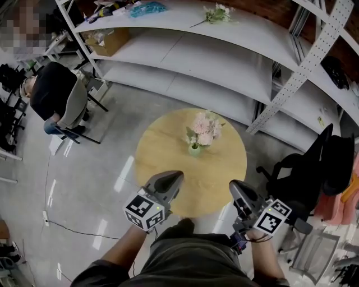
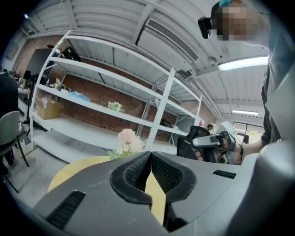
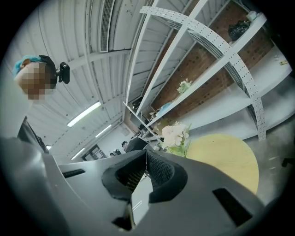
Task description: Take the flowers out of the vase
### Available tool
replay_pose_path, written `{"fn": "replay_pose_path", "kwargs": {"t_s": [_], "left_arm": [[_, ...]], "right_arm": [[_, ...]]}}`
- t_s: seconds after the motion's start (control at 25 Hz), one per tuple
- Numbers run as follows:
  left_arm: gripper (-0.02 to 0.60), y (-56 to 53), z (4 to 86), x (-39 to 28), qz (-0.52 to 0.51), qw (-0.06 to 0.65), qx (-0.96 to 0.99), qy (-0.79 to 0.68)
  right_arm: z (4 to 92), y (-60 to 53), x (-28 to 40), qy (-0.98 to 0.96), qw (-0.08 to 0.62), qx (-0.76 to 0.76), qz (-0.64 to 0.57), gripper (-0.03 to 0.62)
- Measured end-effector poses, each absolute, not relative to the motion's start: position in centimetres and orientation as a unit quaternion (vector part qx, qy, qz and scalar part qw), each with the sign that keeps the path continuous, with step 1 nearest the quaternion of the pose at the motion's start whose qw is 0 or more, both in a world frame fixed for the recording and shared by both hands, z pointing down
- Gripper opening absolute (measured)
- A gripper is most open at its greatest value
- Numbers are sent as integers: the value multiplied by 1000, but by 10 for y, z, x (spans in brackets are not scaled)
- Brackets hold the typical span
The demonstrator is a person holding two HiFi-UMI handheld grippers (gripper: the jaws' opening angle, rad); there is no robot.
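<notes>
A bunch of pale pink flowers (image 1: 205, 130) stands in a small green vase (image 1: 194, 149) near the far side of a round wooden table (image 1: 168, 146). My left gripper (image 1: 177, 176) hovers over the table's near edge, short of the vase, its jaws shut with nothing between them. My right gripper (image 1: 233, 185) is at the near right rim, also shut and empty. In the left gripper view the flowers (image 2: 127, 140) rise just beyond the closed tips (image 2: 150, 155). The right gripper view shows the flowers (image 3: 175, 135) ahead of its tips (image 3: 146, 152).
White metal shelving (image 1: 224, 61) runs behind the table, with a loose flower sprig (image 1: 217, 13) and a cardboard box (image 1: 106, 40) on it. A person sits in a chair (image 1: 53, 92) at the far left. A black office chair (image 1: 305, 171) stands close to the table's right.
</notes>
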State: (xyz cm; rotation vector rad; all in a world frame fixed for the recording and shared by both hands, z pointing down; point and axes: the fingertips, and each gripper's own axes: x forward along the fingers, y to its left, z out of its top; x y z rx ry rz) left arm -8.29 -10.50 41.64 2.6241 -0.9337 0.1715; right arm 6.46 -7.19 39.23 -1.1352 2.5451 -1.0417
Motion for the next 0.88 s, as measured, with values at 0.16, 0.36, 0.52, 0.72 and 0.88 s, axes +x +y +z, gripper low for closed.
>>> {"fn": "replay_pose_path", "kwargs": {"t_s": [0.16,0.36,0.52,0.72,0.88], "left_arm": [[12,-137,446,-84,83,174,925,-327],[112,-170,480,-75,104,162,927,-322],[194,-199,509,-64,123,147,926,-325],[292,-227,555,-48,173,109,927,-316],[353,-239,580,-30,201,86,930,-294]], "right_arm": [[403,-83,59,844,78,-389,-360,15],[422,-84,53,837,71,-382,-384,15],[442,-83,45,834,53,-364,-410,15],[459,-90,43,836,30,-341,-428,15],[477,-96,53,830,10,-333,-447,15]]}}
